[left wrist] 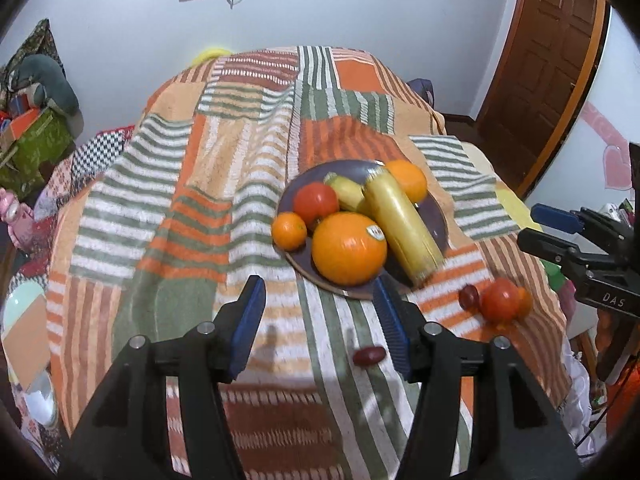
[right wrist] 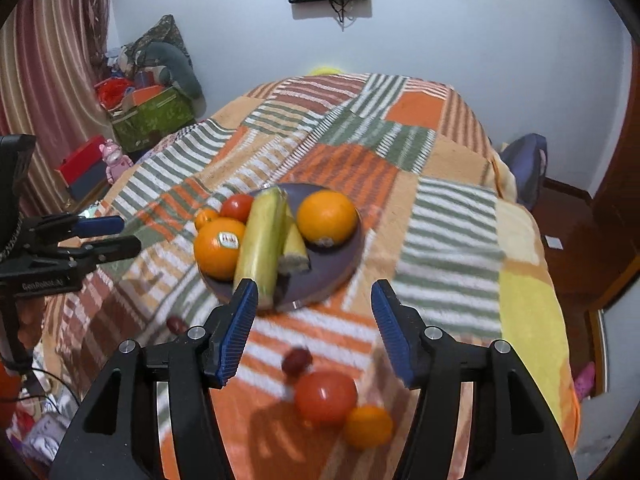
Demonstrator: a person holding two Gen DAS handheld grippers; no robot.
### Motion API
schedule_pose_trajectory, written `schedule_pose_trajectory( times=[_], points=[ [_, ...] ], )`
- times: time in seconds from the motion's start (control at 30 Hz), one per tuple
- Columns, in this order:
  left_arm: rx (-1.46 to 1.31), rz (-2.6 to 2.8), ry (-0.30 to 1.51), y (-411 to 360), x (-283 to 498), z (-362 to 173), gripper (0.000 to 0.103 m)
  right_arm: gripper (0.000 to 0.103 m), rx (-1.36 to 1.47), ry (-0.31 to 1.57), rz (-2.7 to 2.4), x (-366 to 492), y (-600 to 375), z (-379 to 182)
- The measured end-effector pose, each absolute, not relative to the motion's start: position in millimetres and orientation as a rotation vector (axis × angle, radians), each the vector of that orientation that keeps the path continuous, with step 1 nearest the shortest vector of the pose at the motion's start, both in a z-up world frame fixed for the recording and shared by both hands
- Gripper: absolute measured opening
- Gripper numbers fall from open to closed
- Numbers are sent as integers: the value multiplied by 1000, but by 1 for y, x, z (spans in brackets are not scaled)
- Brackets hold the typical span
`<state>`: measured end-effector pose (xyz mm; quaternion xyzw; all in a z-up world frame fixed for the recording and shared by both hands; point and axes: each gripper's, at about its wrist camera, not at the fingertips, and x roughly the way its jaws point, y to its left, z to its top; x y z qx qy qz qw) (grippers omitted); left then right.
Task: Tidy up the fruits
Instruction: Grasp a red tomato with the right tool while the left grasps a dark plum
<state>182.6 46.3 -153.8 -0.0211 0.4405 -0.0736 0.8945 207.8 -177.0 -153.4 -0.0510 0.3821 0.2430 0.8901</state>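
While both tongs, left tongs and right tongs, stand spread with nothing between their pads, the purple plate on the striped blanket holds oranges, a tomato and bananas. Off the plate lie a second tomato, a small orange touching it, and two grapes.

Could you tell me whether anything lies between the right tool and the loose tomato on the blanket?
Nothing visible does. The right tool is open and empty, and the loose tomato lies bare on the blanket just below it, with a grape and a small orange beside it, not over it.
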Motion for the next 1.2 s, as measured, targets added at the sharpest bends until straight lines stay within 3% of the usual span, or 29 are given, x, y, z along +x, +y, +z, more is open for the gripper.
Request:
schedule_pose_trajectory(
  times=[0.8, 1.0, 1.17, 1.2],
  points=[
    [-46, -203, 1108, 11, 176, -224, 53, 56, -71, 928, 498, 186, -187, -216],
    [-50, -208, 1115, 6, 179, -231, 49, 56, -91, 925, 503, 191, -186, -219],
    [-50, -212, 1114, 3, 183, -232, 31, 56, -120, 935, 513, 193, -181, -222],
    [-62, -212, 1114, 5, 185, -232, 31, 51, -123, 939, 512, 194, -180, -222]
  ],
)
